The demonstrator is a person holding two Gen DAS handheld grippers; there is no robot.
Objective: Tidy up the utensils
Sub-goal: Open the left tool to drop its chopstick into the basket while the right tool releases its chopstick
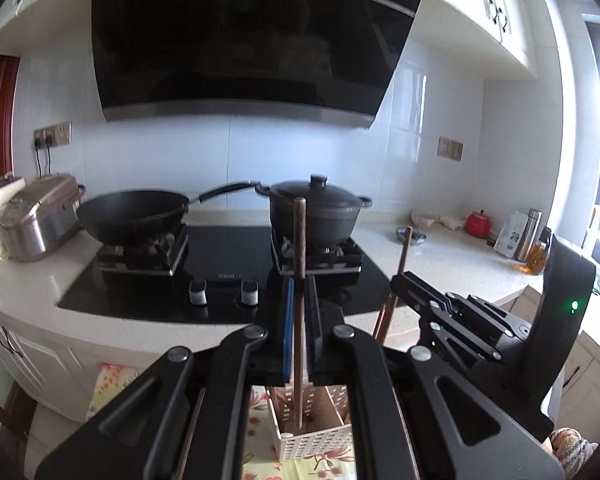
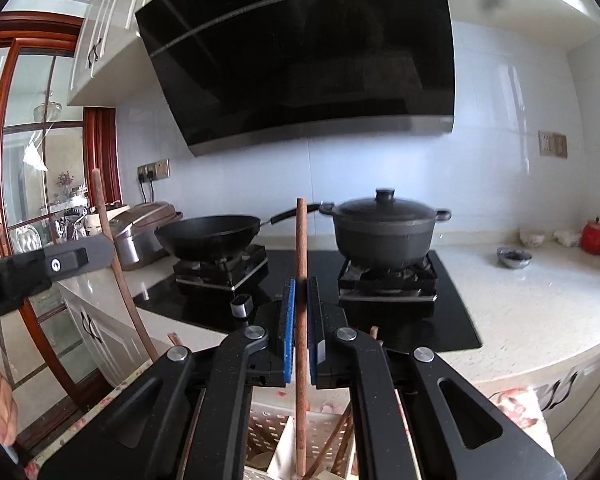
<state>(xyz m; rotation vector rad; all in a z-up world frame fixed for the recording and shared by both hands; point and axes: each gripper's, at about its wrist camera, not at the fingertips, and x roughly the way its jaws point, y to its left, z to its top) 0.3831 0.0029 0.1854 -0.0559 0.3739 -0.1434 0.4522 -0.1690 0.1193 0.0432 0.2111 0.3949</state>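
My left gripper is shut on a brown wooden chopstick held upright, its lower end reaching into a white perforated utensil holder below. My right gripper is shut on another upright brown chopstick over the same white holder, which has more chopsticks leaning in it. The right gripper also shows in the left wrist view with its chopstick. The left gripper's body and its chopstick show at the left of the right wrist view.
The holder stands on a floral cloth. Behind are a black hob with a wok and a lidded pot, a rice cooker, a red jar, bottles and a range hood overhead.
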